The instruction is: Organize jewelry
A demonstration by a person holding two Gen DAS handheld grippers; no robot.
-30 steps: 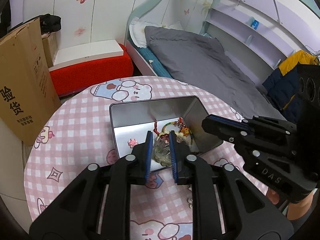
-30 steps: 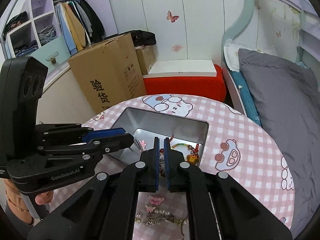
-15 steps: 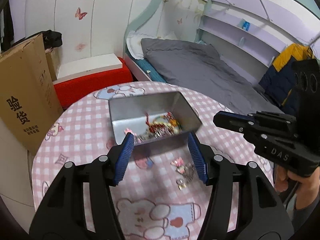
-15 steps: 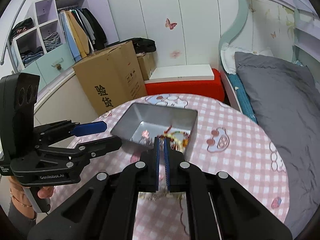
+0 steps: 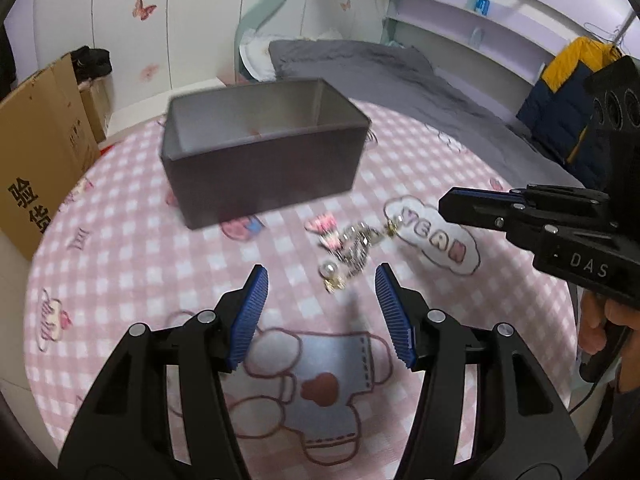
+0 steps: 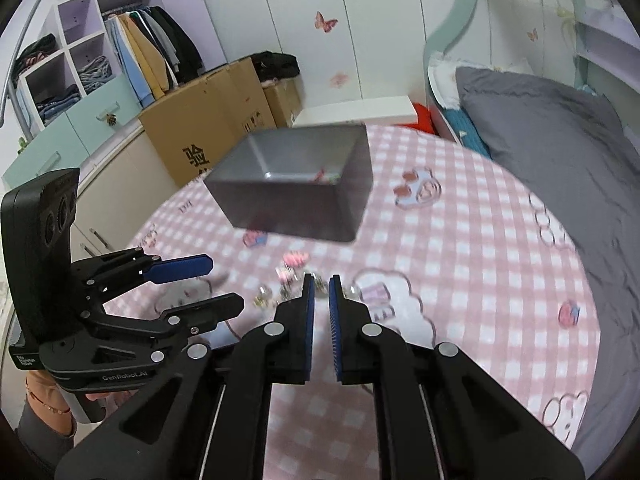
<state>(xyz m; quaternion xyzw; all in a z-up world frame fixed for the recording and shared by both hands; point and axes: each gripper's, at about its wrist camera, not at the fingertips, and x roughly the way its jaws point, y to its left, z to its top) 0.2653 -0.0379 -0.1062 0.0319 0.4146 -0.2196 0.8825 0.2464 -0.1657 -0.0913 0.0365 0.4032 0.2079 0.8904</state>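
Observation:
A grey metal box (image 5: 264, 148) stands on the round pink-checked table (image 5: 120, 280); it also shows in the right wrist view (image 6: 296, 188), with a bit of jewelry visible inside. A small pile of jewelry (image 5: 348, 248), with a pearl piece and pink bows, lies on the cloth in front of the box. My left gripper (image 5: 320, 312) is open and empty, just short of the pile. My right gripper (image 6: 322, 312) has its jaws almost together with nothing between them, right by the pile (image 6: 288, 276). The right gripper also shows in the left view (image 5: 480, 208).
A cardboard box (image 5: 36, 168) stands left of the table. A bed with a grey cover (image 5: 380, 68) lies behind it. A red bench with a white top (image 6: 360, 112) is at the wall. Shelves with clothes (image 6: 80, 64) are at far left.
My left gripper let a bead bracelet go into the box, opened wide and pulled back and down toward the pile. My right gripper also pulled back from the box and came lower.

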